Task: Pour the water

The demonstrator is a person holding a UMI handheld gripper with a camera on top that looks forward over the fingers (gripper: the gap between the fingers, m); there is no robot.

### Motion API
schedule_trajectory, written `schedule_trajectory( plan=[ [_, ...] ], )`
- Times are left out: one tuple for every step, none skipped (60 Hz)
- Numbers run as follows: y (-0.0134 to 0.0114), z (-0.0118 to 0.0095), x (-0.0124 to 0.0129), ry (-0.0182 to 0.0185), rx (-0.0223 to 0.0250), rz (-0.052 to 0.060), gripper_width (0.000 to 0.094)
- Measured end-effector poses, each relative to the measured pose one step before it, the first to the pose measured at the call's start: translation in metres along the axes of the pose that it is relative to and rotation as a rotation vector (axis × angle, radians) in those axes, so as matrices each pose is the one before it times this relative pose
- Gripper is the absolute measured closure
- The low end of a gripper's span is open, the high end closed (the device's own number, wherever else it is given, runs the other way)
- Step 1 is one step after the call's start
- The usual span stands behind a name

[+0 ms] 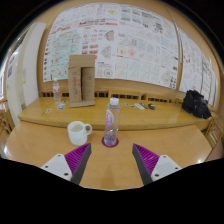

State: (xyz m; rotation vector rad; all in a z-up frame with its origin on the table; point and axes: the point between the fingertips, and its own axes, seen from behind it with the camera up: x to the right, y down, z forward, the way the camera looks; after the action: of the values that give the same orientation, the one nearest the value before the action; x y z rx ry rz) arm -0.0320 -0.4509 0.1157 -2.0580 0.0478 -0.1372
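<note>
A clear plastic water bottle [111, 122] with a white cap stands upright on a small red coaster [110, 142] on the round wooden table [110, 165]. A white mug [77, 132] stands to the bottle's left, handle towards the bottle. My gripper [112, 162] is open and empty. Its two fingers with purple pads [76, 158] are spread wide on either side, short of the bottle. The bottle stands just ahead of the gap between the fingers.
A long wooden counter [60, 108] runs behind the table, with a brown cardboard box [82, 80], a small bottle [56, 93] and a black bag [195, 103] on it. The wall behind is covered with printed sheets [120, 45].
</note>
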Motion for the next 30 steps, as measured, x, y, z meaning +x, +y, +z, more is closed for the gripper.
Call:
schedule_trajectory(
  plan=[
    [0.00143,-0.01038,-0.00139,-0.00061,0.00140,-0.0007,0.0088],
    [0.00123,-0.01023,-0.00178,0.00006,0.00146,-0.0007,0.0087],
    [0.00140,-0.01000,-0.00147,0.00023,0.00073,-0.0018,0.0087],
    [0.00139,-0.00986,-0.00137,0.00030,0.00118,-0.0023,0.0087],
    [0.00111,-0.00998,-0.00140,0.00089,0.00108,-0.0025,0.0083],
    [-0.00127,-0.00818,-0.00026,-0.00007,-0.00098,-0.0026,0.0087],
    [0.00264,-0.01005,-0.00167,0.00102,0.00339,-0.0033,0.0086],
    [0.00146,-0.00948,-0.00165,0.00070,0.00227,-0.0042,0.0086],
    [0.00154,-0.00908,-0.00102,0.00059,0.00120,-0.0051,0.0085],
    [0.00139,-0.00831,-0.00093,0.00123,0.00056,-0.0037,0.0087],
    [0.00158,-0.00819,-0.00081,0.00169,0.00028,-0.0026,0.0086],
    [0.00147,-0.00802,-0.00070,0.00148,0.00124,-0.0019,0.0085],
    [0.00103,-0.00754,-0.00085,0.00138,0.00196,-0.0019,0.0084],
    [0.00063,-0.00698,-0.00079,0.00166,0.00225,-0.0011,0.0084],
    [-0.00237,-0.00456,-0.00029,0.00107,-0.00051,-0.0006,0.0085],
    [0.00309,-0.00706,-0.00022,0.00113,0.00311,0.0004,0.0083],
    [0.00128,-0.00592,-0.00064,0.00048,0.00038,0.0011,0.0084],
    [0.00129,-0.00534,-0.00056,-0.00106,-0.00068,0.0028,0.0085],
    [0.00164,-0.00490,-0.00057,-0.00172,-0.00134,0.0057,0.0084],
    [0.00165,-0.00461,-0.00079,-0.00200,-0.00157,0.0068,0.0085],
    [0.00127,-0.00425,-0.00062,-0.00113,-0.00037,0.0062,0.0088],
    [0.00104,-0.00420,0.00001,0.00057,0.00084,0.0041,0.0085],
    [-0.00170,-0.00082,-0.00012,0.00317,0.00093,0.0016,0.0086],
    [0.00159,-0.00448,0.00102,0.00336,0.00300,-0.0005,0.0085],
    [0.00009,-0.00260,0.00078,0.00390,0.00148,-0.0023,0.0085],
    [0.00038,-0.00317,0.00010,0.00116,0.00070,-0.0018,0.0084],
    [0.00023,-0.00275,-0.00053,-0.00131,-0.00061,0.0006,0.0086],
    [0.00055,-0.00230,-0.00059,-0.00291,-0.00228,0.0035,0.0088],
    [0.00041,-0.00209,-0.00078,-0.00345,-0.00258,0.0038,0.0088],
    [0.00042,-0.00214,-0.00054,-0.00207,-0.00162,0.0026,0.0089]
  ],
)
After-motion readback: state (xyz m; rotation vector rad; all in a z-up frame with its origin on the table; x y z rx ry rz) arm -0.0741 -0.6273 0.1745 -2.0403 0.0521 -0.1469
